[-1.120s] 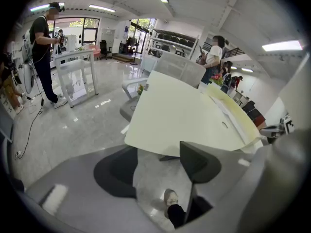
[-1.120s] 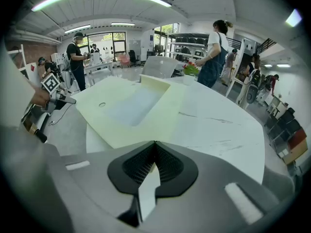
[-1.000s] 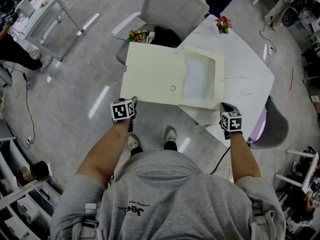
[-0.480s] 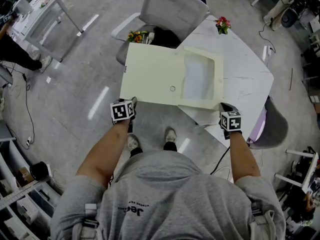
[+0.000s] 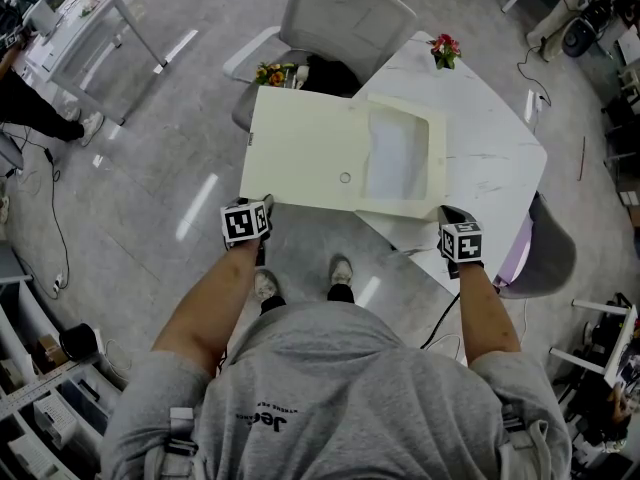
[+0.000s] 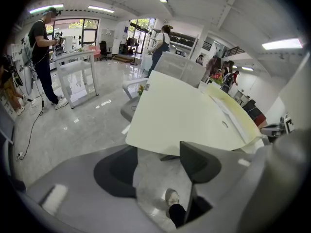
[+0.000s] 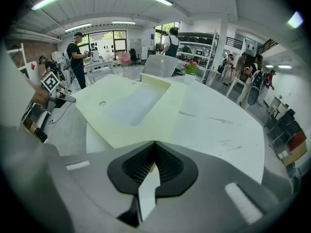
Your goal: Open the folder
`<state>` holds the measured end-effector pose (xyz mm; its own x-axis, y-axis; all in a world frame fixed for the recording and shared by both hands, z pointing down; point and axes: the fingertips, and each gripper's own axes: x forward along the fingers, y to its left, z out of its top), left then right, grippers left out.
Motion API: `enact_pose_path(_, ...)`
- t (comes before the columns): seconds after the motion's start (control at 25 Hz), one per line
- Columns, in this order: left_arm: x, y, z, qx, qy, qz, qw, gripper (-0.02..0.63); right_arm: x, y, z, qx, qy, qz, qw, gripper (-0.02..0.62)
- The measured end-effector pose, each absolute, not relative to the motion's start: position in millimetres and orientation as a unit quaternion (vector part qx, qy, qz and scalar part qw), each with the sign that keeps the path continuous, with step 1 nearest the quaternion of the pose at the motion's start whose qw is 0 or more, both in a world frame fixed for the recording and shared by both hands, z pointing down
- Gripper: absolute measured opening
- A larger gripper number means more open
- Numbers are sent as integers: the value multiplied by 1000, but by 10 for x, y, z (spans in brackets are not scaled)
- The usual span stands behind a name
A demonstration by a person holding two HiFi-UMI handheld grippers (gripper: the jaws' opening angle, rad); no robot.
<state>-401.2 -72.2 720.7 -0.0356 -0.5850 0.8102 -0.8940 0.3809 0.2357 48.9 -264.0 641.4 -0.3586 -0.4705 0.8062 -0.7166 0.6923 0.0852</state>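
Observation:
A cream folder [image 5: 310, 153] lies open on the white table [image 5: 490, 138]. Its flat cover reaches out to the left, past the table edge and over the floor. My left gripper [image 5: 264, 204] sits at the cover's near left corner. In the left gripper view its jaws [image 6: 158, 152] stand open, with only floor and a shoe between them and the cover's edge [image 6: 184, 110] just beyond. My right gripper [image 5: 447, 211] is at the folder's near right corner. Its pads [image 7: 153, 143] are shut together, tips at the corner of the folder [image 7: 131, 106].
A small pot of red flowers [image 5: 445, 48] stands at the table's far corner. A grey chair [image 5: 345, 13] is behind the folder, and another seat [image 5: 545, 258] is at the table's right. People stand at a bench [image 6: 73, 62] to the left.

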Motion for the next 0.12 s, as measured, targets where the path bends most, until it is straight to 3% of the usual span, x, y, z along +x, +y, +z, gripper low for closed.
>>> enact_pose_path(0.12,-4026,-731,7219,530,-699,172,448,324,478,-2645,6423,365,-812,142,433,5)
